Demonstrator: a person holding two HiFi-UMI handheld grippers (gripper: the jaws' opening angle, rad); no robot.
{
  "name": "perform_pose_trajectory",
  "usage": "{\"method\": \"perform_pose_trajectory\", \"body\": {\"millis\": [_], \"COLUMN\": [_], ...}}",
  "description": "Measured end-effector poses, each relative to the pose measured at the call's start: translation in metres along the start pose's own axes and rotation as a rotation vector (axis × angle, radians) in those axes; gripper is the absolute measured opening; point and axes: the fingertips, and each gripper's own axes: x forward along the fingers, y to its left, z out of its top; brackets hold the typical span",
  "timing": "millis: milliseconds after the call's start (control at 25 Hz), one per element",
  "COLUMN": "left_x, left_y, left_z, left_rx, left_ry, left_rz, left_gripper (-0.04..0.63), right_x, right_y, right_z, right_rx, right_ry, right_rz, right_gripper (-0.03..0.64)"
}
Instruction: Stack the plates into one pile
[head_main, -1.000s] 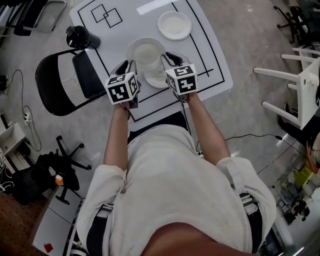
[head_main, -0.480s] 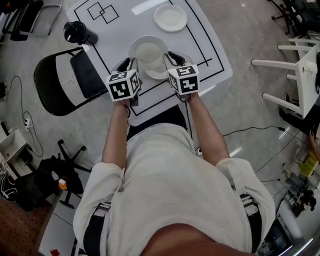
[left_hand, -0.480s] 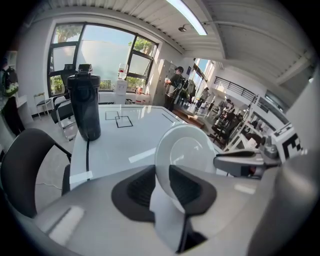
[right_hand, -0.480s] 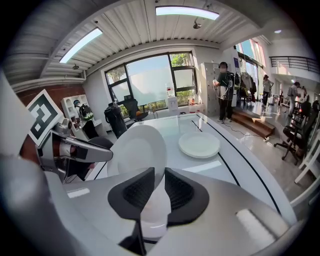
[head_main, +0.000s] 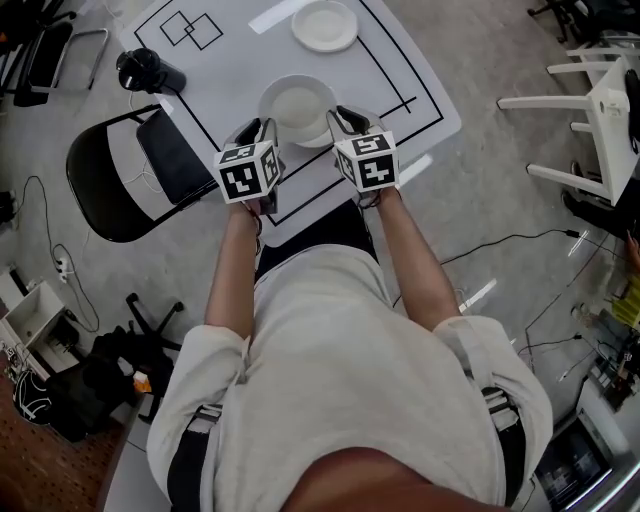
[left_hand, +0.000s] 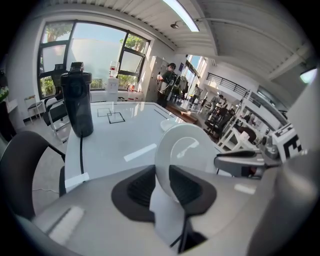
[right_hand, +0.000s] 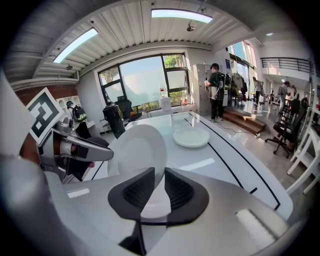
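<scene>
A white plate (head_main: 298, 106) hangs over the near part of the white table (head_main: 425, 105), gripped from both sides. My left gripper (head_main: 262, 132) is shut on its left rim, and in the left gripper view the plate (left_hand: 182, 150) stands edge-on between the dark pads (left_hand: 140, 187). My right gripper (head_main: 339, 119) is shut on the right rim, where the plate (right_hand: 137, 150) runs between that gripper's pads (right_hand: 177, 190). A second white plate (head_main: 325, 25) (right_hand: 191, 136) lies flat at the far side of the table.
A black bottle (head_main: 148, 70) (left_hand: 80, 102) stands at the table's left edge. A black folding chair (head_main: 125, 165) sits left of the table and a white chair (head_main: 600, 95) stands on the right. Cables and gear lie on the floor.
Both grippers have carried the plate across the table, so the far plate now sits further up and left of it in the head view. Another plate rim below the held plate no longer shows.
</scene>
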Motion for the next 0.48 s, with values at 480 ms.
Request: {"method": "perform_pose_trajectory", "body": {"millis": [480], "left_x": [0.004], "left_y": [-0.018], "left_z": [-0.013], "left_rx": [0.039], "left_ry": [0.026], "left_rz": [-0.042], "left_gripper": [0.075], "right_x": [-0.016], "right_y": [-0.008], "right_z": [-0.023], "right_rx": [0.050], "right_ry": [0.008], "right_rz": [-0.049], "right_gripper": [0.066]}}
